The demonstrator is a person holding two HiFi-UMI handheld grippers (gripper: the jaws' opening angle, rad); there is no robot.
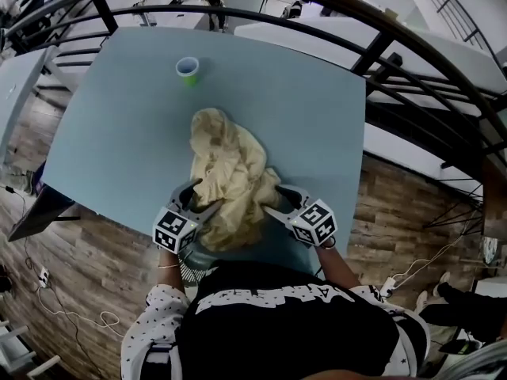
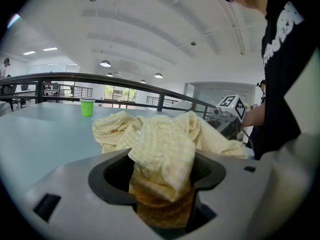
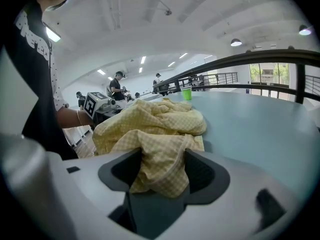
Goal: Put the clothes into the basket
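A pale yellow checked garment lies crumpled on the blue-grey table, its near end hanging over the front edge. My left gripper is shut on the garment's left side, and a fold of cloth fills the gap between its jaws. On the right side, my right gripper is shut on another bunch of the same cloth. Below the table edge, between the grippers and the person's body, part of a light basket shows; most of it is hidden.
A green cup stands at the table's far side. A dark curved railing runs behind and to the right of the table. Wooden floor with cables lies at the left. The person's torso is close against the near edge.
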